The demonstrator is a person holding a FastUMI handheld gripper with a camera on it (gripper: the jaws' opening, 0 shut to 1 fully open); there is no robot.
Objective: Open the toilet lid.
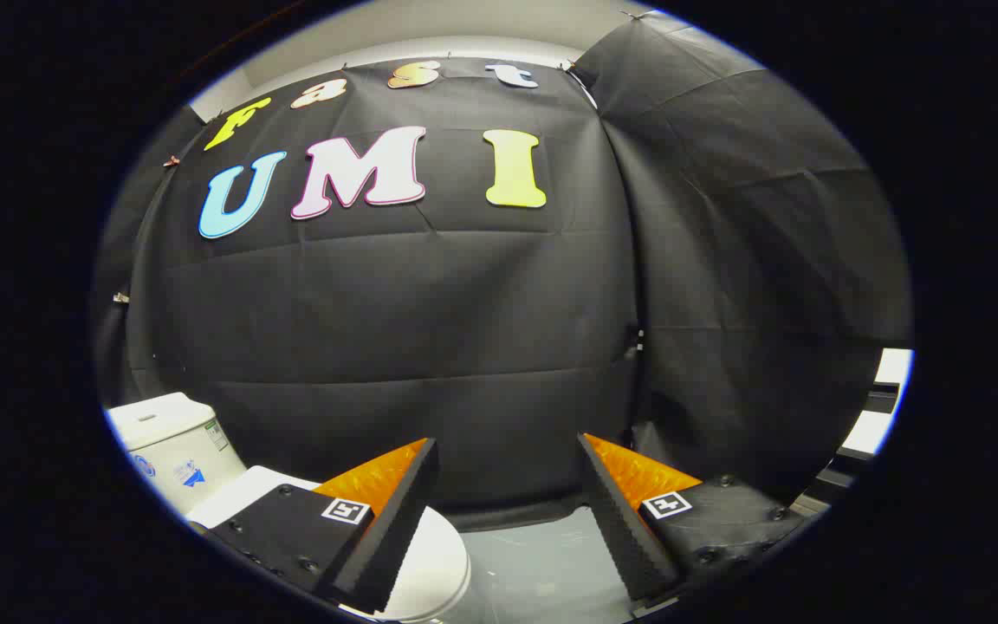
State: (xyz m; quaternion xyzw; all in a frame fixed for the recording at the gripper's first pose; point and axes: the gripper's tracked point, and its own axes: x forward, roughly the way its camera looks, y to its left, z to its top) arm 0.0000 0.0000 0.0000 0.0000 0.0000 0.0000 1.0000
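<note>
A white toilet stands low to the left, below and beyond my left finger. Its tank (171,444) rises against the black cloth wall, and its flat lid (438,568) lies shut, partly hidden behind the left finger (378,529). My gripper (508,446) is open, held well above the toilet with nothing between its fingers. The right finger (629,520) hangs over bare grey floor to the right of the bowl.
Black cloth walls (482,329) close the booth behind and to the right. Grey floor (542,563) runs between the fingers, right of the toilet. A white and dark ledge (876,416) shows past the right wall's edge.
</note>
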